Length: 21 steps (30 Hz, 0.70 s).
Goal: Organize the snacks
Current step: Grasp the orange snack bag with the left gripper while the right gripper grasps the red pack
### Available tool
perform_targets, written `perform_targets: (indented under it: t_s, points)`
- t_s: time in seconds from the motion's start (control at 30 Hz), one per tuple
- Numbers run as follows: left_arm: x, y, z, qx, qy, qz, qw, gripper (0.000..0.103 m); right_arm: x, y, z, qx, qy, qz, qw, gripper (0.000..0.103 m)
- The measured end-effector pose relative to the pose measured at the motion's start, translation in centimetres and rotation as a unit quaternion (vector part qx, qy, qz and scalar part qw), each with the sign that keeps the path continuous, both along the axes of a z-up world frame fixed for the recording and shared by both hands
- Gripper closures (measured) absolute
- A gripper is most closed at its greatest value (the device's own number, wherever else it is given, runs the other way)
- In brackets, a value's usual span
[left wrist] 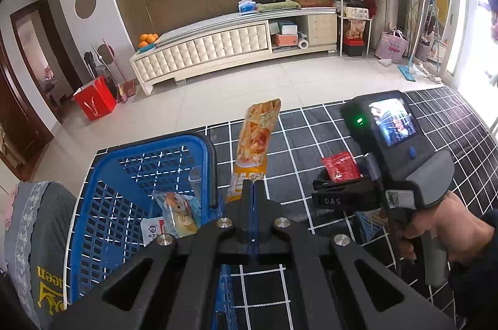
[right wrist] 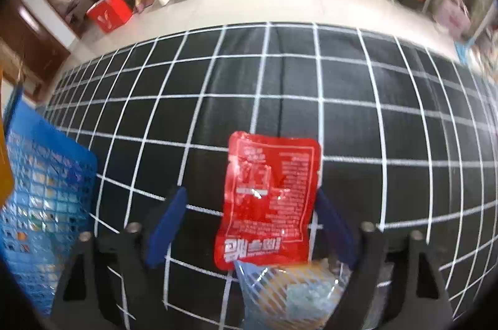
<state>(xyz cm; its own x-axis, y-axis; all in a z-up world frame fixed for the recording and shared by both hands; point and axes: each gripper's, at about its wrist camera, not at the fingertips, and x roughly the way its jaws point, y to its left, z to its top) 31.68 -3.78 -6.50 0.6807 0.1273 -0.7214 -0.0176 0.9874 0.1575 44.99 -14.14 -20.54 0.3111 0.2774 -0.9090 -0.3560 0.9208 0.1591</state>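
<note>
My left gripper (left wrist: pixel 253 190) is shut on the lower end of a long orange snack packet (left wrist: pixel 255 140), holding it upright just right of the blue mesh basket (left wrist: pixel 130 155). The basket holds a couple of snack packets (left wrist: pixel 177 211). My right gripper (right wrist: pixel 252 205) is open above a red sachet (right wrist: pixel 269 202) that lies flat on the black grid cloth (right wrist: pixel 311 81). A clear-and-blue bagged snack (right wrist: pixel 289 295) lies just below the sachet. The right gripper (left wrist: pixel 339 190) also shows in the left wrist view, over the red sachet (left wrist: pixel 340 166).
The blue basket (right wrist: pixel 43 190) stands at the left edge of the cloth. Beyond the cloth are tiled floor, a cream TV cabinet (left wrist: pixel 218 47) and a red bag (left wrist: pixel 95 101). A grey cushioned seat (left wrist: pixel 40 236) is left of the basket.
</note>
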Motion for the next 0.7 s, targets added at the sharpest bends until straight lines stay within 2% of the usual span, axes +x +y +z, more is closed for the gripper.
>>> perform_targets:
  t_s: [0.03,0.1,0.17,0.2,0.27,0.43,0.7]
  points:
    - [-0.1,0.0,0.0,0.001,-0.002,-0.001,1.0,0.103,-0.2,0.4,0.0,-0.015,-0.013,0.014,1.0,0.029]
    - [-0.3,-0.1,0.1,-0.001,-0.003,-0.003,1.0,0.103,-0.7,0.9,-0.1,-0.031,-0.027,0.028,0.999,0.052]
    - [-0.5,0.0,0.2,-0.011,-0.003,-0.003,0.9999,0.103,-0.7,0.5,0.0,-0.013,-0.015,0.038,0.999,0.067]
    - [-0.5,0.0,0.2,-0.015,-0.003,-0.002,0.9999,0.103,-0.8,0.1,0.0,0.003,-0.002,0.038,0.999,0.072]
    - [-0.8,0.0,0.2,-0.023,-0.002,-0.004,0.9997,0.103,-1.2,-0.7,-0.1,0.018,0.007,0.037,0.999,0.075]
    - [-1.7,-0.2,0.1,-0.028,0.001,-0.009,0.9996,0.103,-4.2,-1.7,0.5,0.022,-0.018,0.041,0.999,0.079]
    - [-4.8,0.2,1.7,-0.061,-0.013,-0.013,0.998,0.103,-8.7,-1.9,6.9,0.079,-0.07,0.052,0.993,0.079]
